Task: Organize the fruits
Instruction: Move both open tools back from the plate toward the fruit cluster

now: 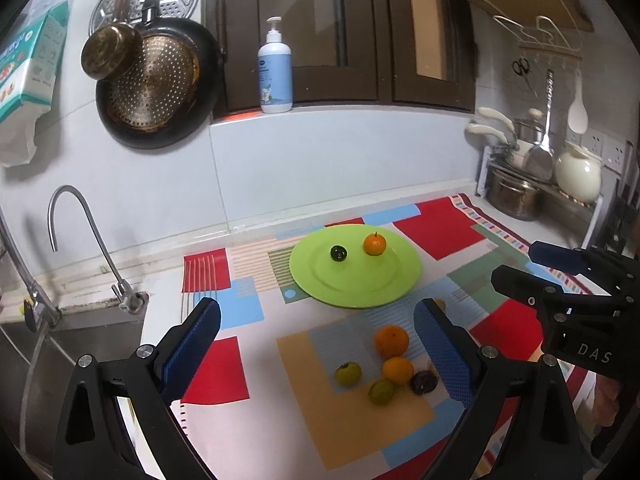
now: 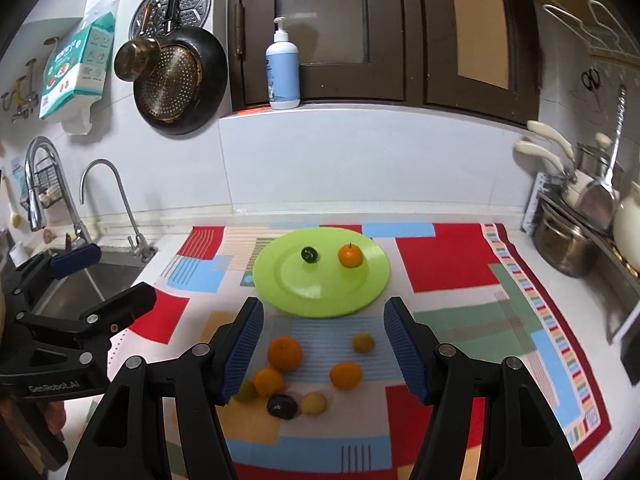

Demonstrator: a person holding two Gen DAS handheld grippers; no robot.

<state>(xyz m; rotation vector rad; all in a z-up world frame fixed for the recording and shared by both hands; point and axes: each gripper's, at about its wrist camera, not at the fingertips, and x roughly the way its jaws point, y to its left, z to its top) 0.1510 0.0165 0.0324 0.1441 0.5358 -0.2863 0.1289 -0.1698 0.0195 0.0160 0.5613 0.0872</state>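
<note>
**Wrist views: two fruits plated, both tongs hanging empty over the loose pile**

Left wrist view is showing the left tongs (image 1: 316, 344) standing wide open, nothing between the blue pads (image 1: 192, 350). Right wrist view is showing the right tongs (image 2: 324, 348) parted about halfway, also empty. Both are pointing down and forward at the mat (image 2: 440, 264).

The step in hand is looking like the gap between placements: two fruits are already sitting on the green plate (image 2: 288, 288), a dark fruit (image 2: 309, 255) and a small orange (image 2: 350, 255), apart from each other, and neither tool is carrying anything. The next move is calling for choosing one loose fruit, bringing open jaws down around it and closing gently, since the round fruit may be rolling off under a sideways nudge.

The loose fruits are lying on the mat just in front of the plate. Between the right pads are sitting an orange (image 2: 346, 375) and a yellow fruit (image 2: 363, 342), well apart and easy to single out. Nearer the right tool's left finger a big orange (image 2: 284, 353), a second orange (image 2: 269, 381), a green fruit (image 2: 245, 391), a dark plum-like fruit (image 2: 281, 405) and a pale fruit (image 2: 313, 403) are crowding together, several touching. Seen from the left tongs, that cluster is lying between the fingers, toward the right one.
</note>
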